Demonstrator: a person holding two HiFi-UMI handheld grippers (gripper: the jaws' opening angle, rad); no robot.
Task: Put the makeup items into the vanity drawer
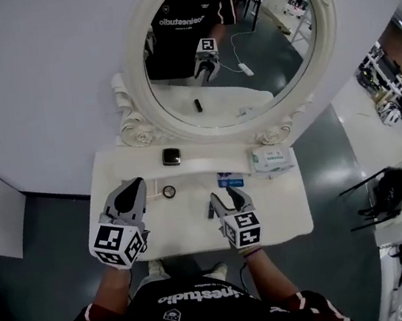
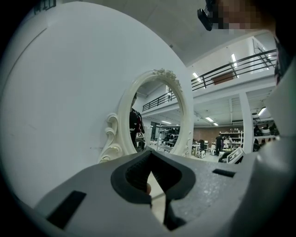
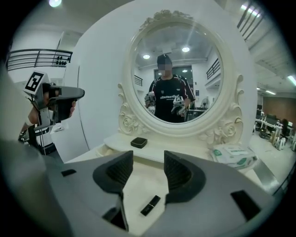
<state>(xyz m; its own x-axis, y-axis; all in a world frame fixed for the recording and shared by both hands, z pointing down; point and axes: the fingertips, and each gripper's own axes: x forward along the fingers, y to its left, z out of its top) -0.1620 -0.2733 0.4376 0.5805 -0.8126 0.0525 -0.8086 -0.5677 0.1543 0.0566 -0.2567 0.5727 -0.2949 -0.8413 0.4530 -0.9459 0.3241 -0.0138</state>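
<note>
Evidently nothing is stowed yet: compact [image 1: 171, 156], lipstick [image 3: 151, 205] and round pot [image 1: 169, 191] lie on the desk [image 1: 283, 211]; right gripper [image 1: 229, 198] jaws gape, left gripper [image 1: 134, 186] jaws seemingly closed, empty.

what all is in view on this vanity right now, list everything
white vanity table: one, white, under the person, against the white wall
oval mirror with carved cream frame: one, cream, upright at the table's back
black square compact: one, black, on the raised shelf below the mirror, left of centre
pale wet-wipes pack: one, white and pale green, right end of the shelf
small round dark-rimmed pot: one, dark rim, pale centre, on the tabletop by the left gripper
small blue flat packet: one, blue, on the tabletop at the shelf's edge; kind unclear
black lipstick tube: one, black, lying on the tabletop under the right gripper
left gripper: one, grey, jaw tips together
right gripper: one, grey, jaws apart, empty
</note>
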